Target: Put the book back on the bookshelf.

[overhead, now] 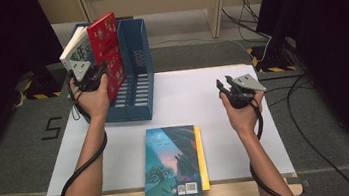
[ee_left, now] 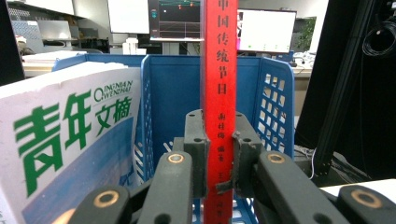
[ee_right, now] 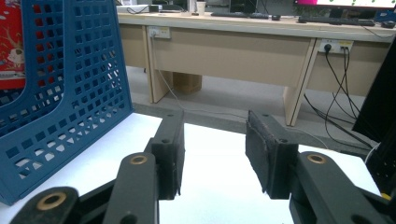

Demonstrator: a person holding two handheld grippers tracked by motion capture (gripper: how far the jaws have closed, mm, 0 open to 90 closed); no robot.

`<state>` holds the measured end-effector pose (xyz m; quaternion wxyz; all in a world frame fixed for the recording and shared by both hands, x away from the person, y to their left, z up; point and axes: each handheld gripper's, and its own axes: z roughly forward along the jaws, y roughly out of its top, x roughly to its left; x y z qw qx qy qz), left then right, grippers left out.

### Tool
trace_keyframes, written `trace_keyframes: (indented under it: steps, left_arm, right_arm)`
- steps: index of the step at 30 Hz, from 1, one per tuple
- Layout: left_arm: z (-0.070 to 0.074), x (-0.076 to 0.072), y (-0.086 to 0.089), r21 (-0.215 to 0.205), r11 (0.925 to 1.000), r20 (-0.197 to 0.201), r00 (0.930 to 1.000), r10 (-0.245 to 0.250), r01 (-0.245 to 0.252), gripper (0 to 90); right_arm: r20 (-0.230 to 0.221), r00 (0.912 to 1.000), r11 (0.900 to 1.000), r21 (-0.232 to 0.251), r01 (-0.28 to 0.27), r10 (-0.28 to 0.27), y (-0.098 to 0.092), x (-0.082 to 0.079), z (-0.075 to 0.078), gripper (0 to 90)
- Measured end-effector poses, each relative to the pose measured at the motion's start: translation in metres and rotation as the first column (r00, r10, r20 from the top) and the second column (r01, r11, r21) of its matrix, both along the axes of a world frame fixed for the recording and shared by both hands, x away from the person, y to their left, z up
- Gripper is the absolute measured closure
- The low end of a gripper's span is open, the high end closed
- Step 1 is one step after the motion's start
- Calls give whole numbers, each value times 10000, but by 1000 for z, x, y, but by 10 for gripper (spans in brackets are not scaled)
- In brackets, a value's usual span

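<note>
Clamping the spine of the red book, the left gripper holds it upright in the middle slot of the blue file rack; the thin volume looks light and stiff, its glossy cover perhaps slippery, so the spine edge seems the sound place to grip. A white magazine leans in the slot beside it, the outer slot looks empty, and a teal book lies flat on the table, while the right gripper hovers with jaws apart on nothing

Overhead and both tool views share the blue rack.
</note>
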<state>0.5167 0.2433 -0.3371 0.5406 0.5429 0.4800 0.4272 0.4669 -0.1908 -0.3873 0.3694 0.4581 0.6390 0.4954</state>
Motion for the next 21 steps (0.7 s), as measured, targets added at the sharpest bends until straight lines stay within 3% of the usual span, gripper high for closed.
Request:
trace_keyframes:
  steps: [21]
  left_arm:
    - [-18,18,-6,290,9991,-446,9985,312,-299,796]
  right_arm:
    - [-208,9998,10000,18,3,-2,0,-1,-6,582]
